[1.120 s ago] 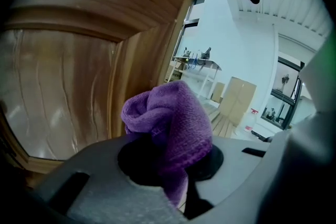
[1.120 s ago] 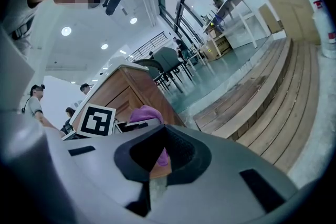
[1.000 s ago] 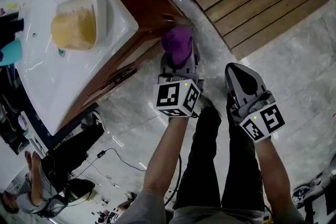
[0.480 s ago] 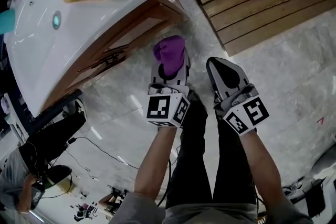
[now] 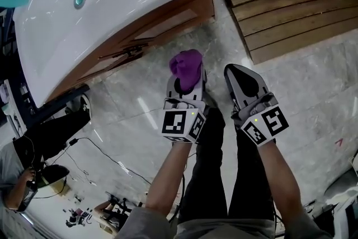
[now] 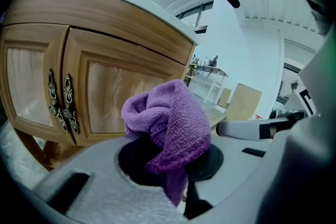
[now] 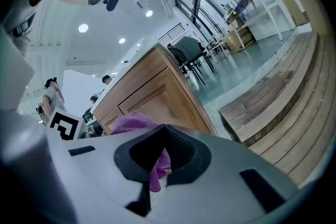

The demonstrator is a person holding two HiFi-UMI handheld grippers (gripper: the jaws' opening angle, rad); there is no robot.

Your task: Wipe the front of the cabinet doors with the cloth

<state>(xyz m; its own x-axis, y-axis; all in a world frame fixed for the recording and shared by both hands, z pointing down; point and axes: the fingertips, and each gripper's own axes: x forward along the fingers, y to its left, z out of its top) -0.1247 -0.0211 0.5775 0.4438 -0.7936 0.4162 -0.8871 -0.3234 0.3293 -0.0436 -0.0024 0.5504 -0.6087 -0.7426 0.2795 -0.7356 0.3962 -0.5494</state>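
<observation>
So the left gripper (image 5: 186, 81) is clamped down on the purple cloth (image 5: 186, 66), which is bunched into a fat wad sticking out past the tips. The right gripper (image 5: 239, 74) sits just beside it on the right with its jaws pressed together. There's a sliver of purple showing at its jaws in the right gripper view, but I'm fairly sure that's just the other gripper's cloth seen beyond it, not something it's pinching.

What matters for the next move: the cabinet doors (image 6: 100, 86) are ahead and off to the left of the cloth, not touching it, with bare floor (image 5: 140, 115) in between. In the head view the wooden front runs diagonally under the white sink top (image 5: 112, 3). The two ornate handles (image 6: 59, 102) sit together at the seam. The left gripper is the nearer one, so my guess is it has to push forward and leftward until the wad lands flat on the door panel.
</observation>
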